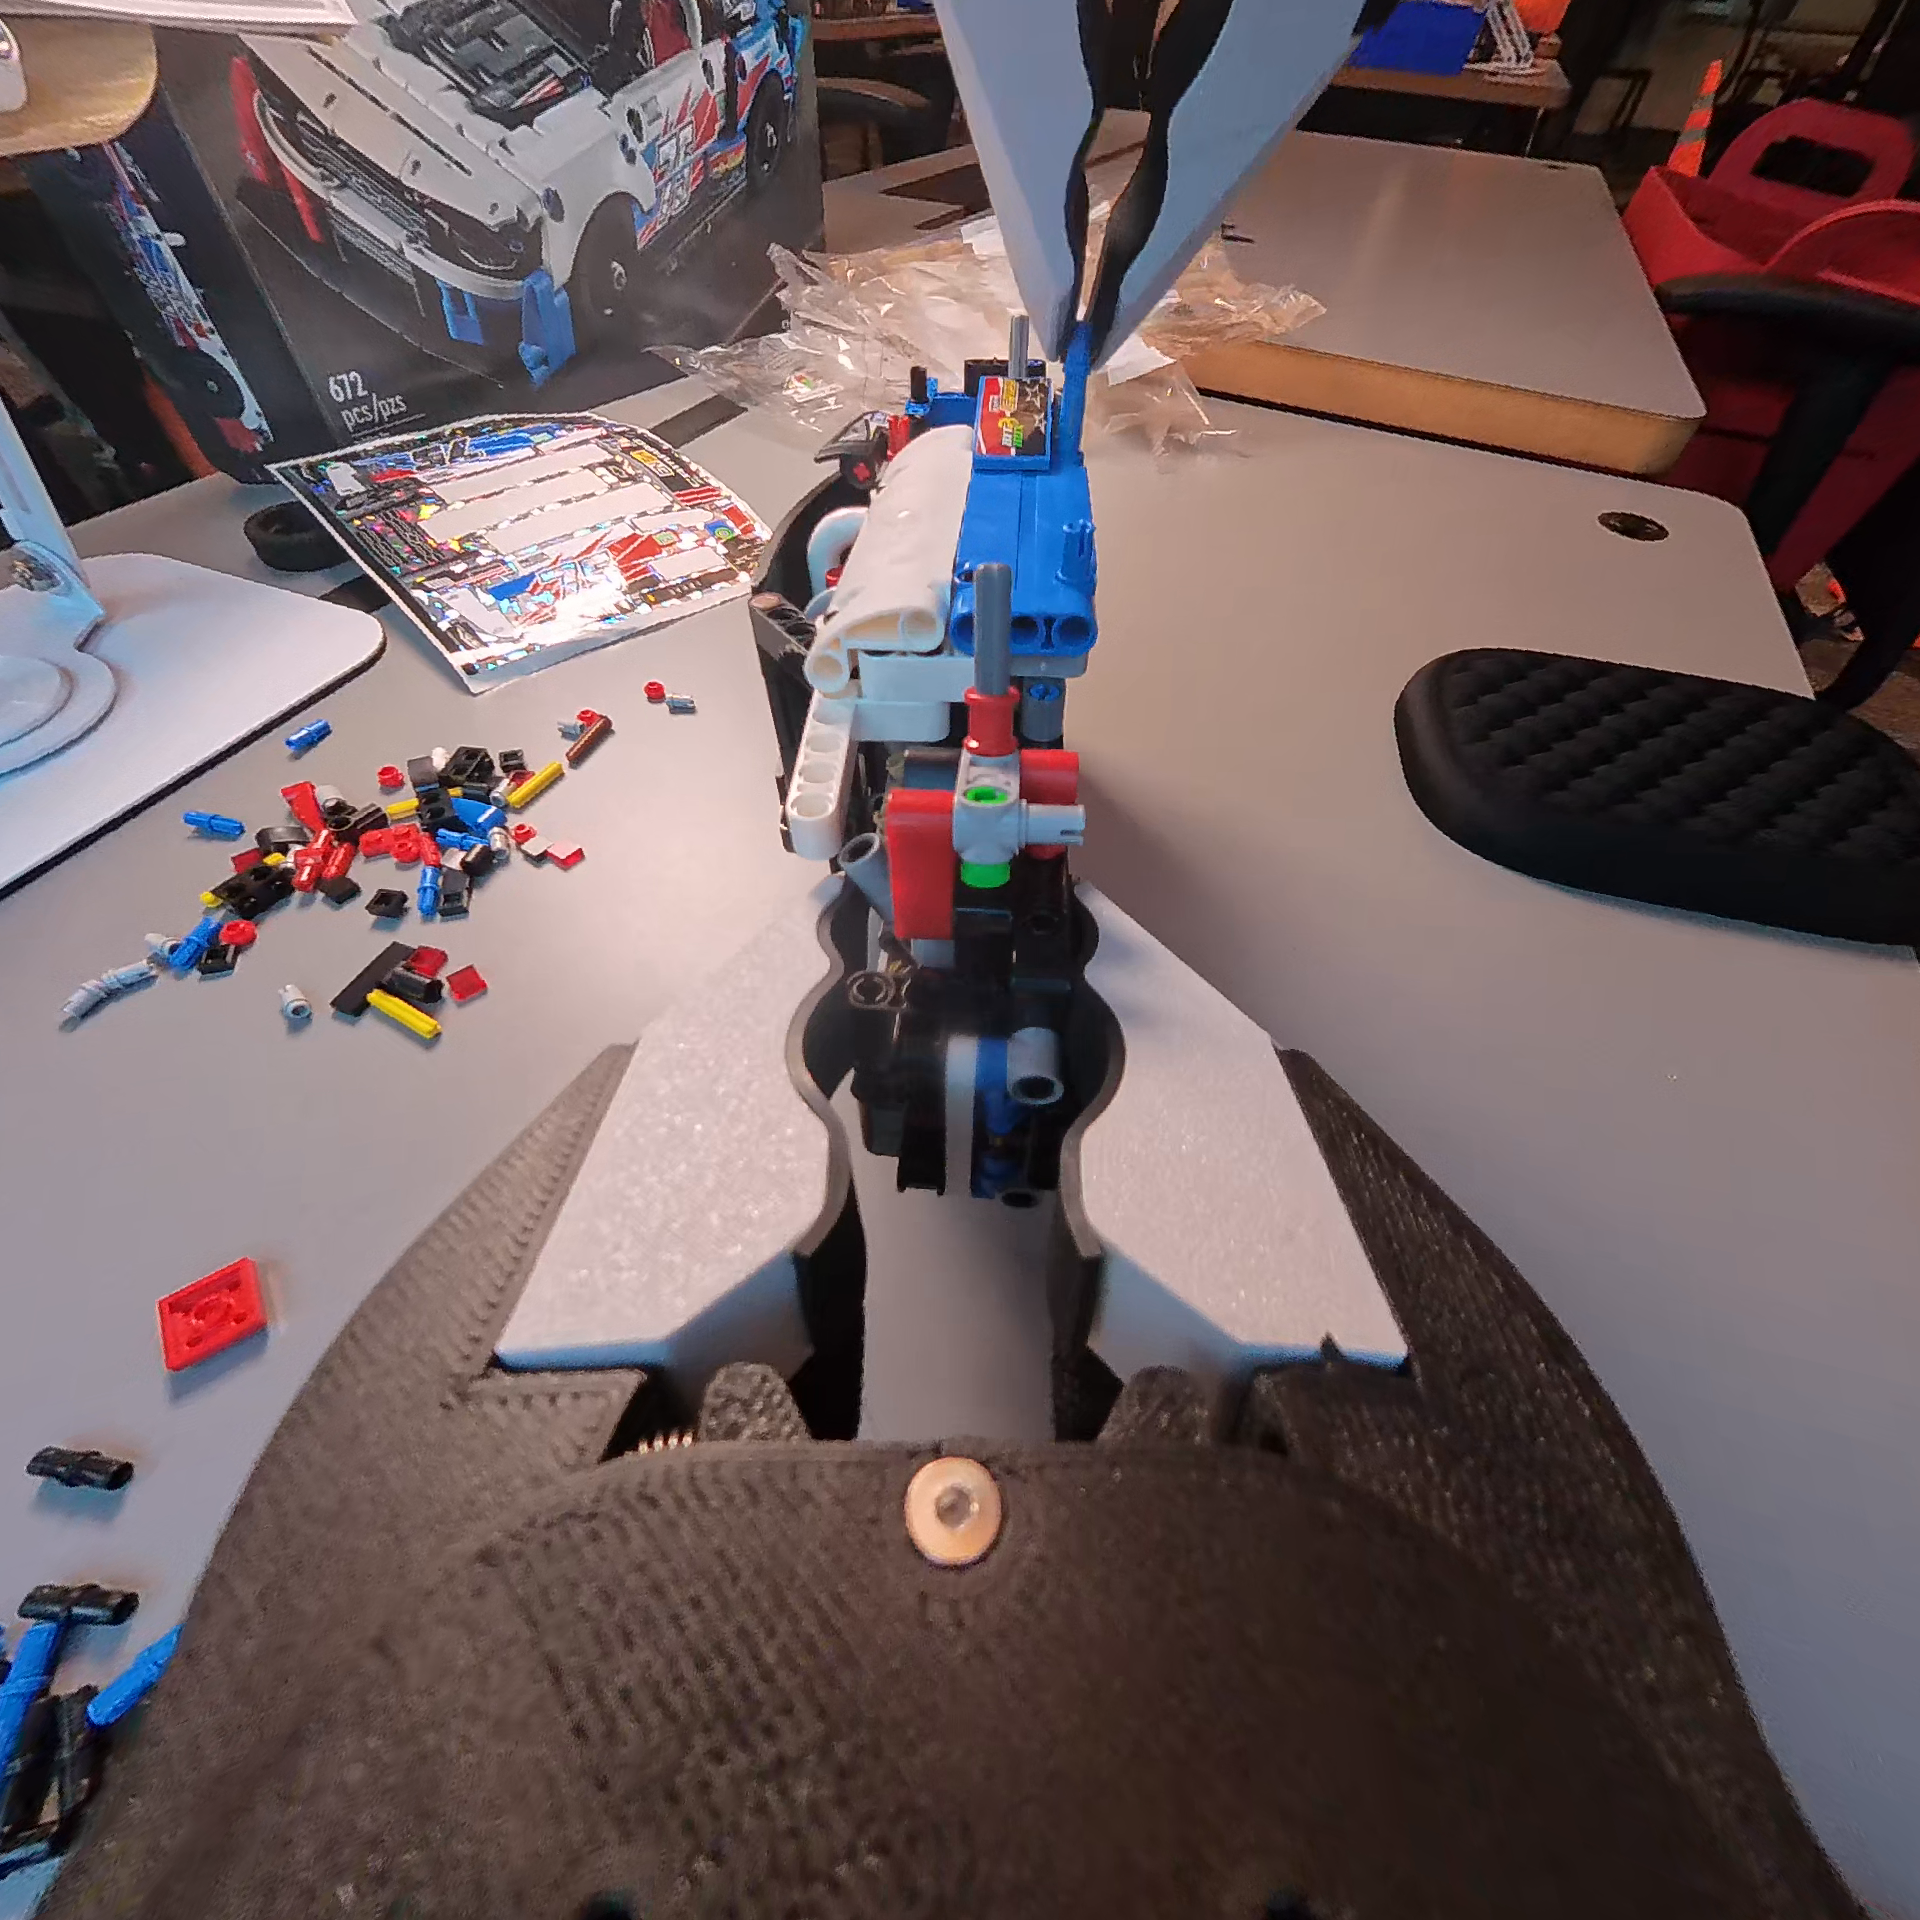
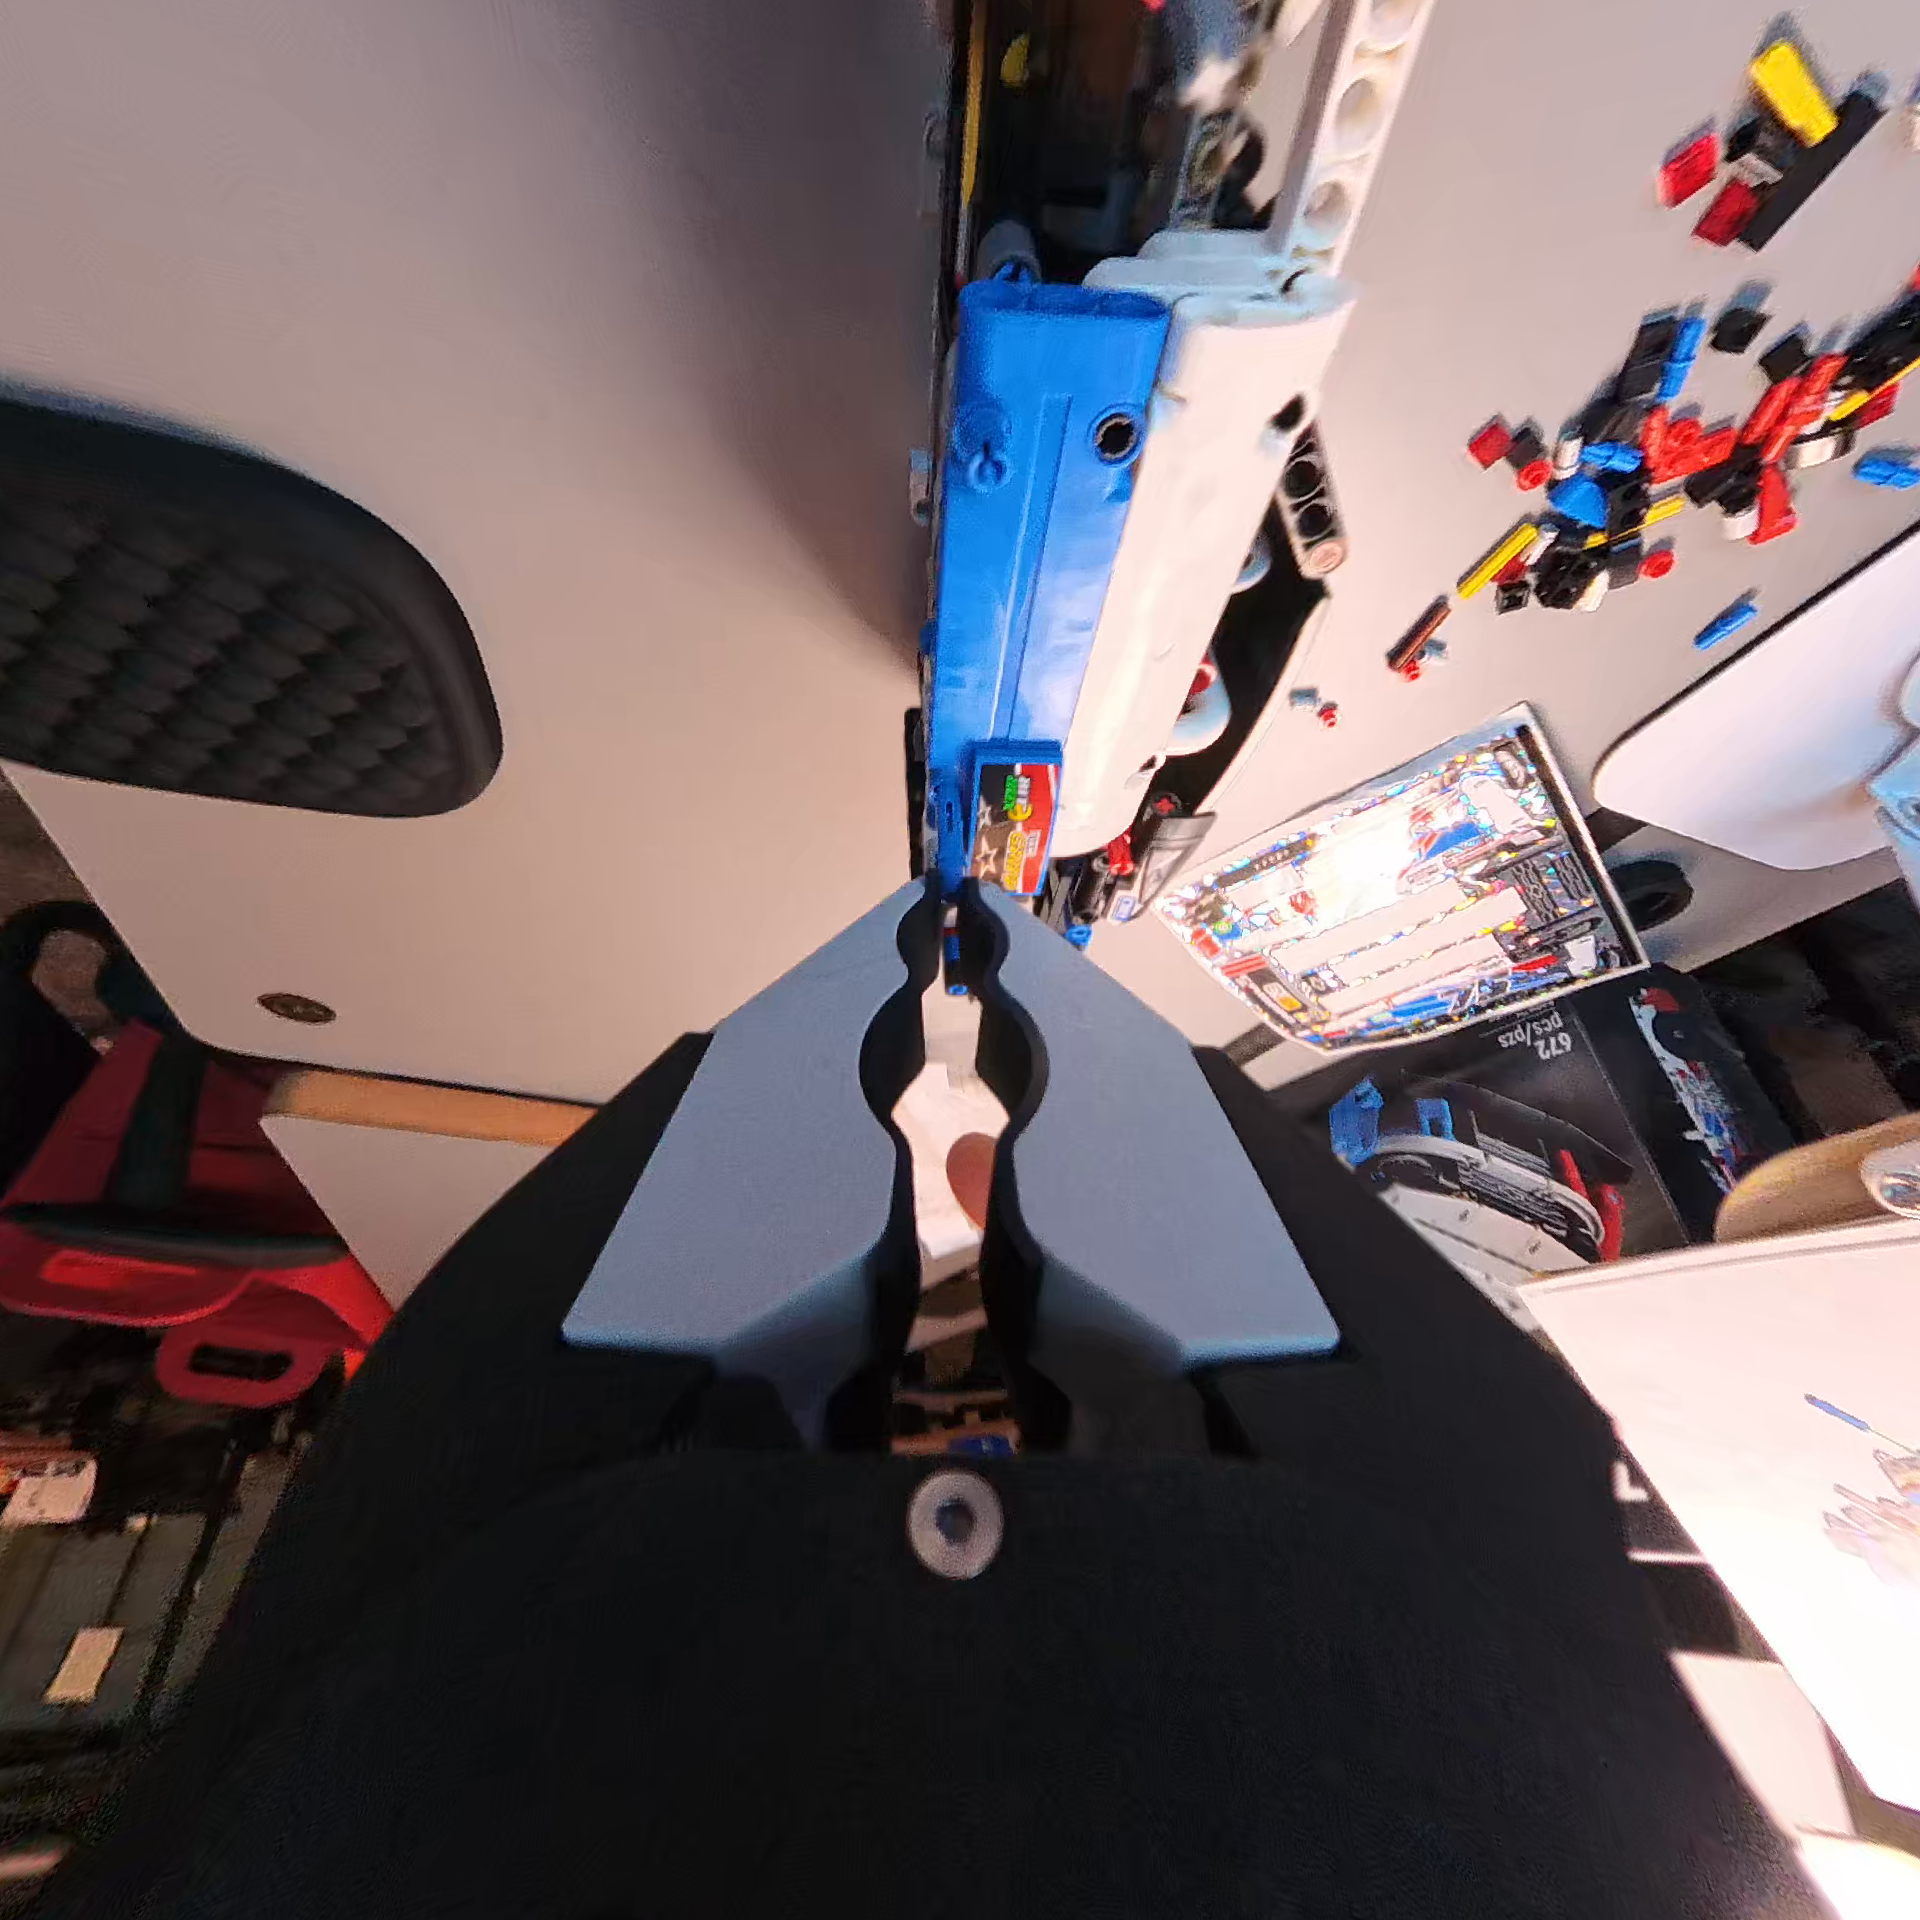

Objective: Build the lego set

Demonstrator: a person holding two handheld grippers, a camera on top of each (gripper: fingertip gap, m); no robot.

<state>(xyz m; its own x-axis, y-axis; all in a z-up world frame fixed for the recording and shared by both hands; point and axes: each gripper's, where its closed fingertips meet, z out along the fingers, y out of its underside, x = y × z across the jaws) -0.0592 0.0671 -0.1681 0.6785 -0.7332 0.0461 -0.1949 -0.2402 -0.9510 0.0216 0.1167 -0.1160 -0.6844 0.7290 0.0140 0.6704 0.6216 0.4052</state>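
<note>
The left claw [image 1: 961,1049] is clamped around the near, dark end of the half-built car [image 1: 977,644], its grey fingers [image 1: 717,1122] pressed against both sides. Judging by the pose, it serves as a vise, steadying the model so the other claw can work at the far end. The right claw [image 2: 954,940] is nearly closed, its tips pinching a thin blue piece [image 1: 1078,364] just beside the stickered blue tile [image 2: 1016,826] on the model's top; it appears to be seating this piece on the blue body. The car stands mid-table [image 1: 1351,831]. Loose parts [image 1: 416,831] lie scattered to the left, near the sticker sheet [image 1: 520,530] and the set's box [image 1: 468,208]. A black textured pad [image 1: 1683,790] lies to the right.
</note>
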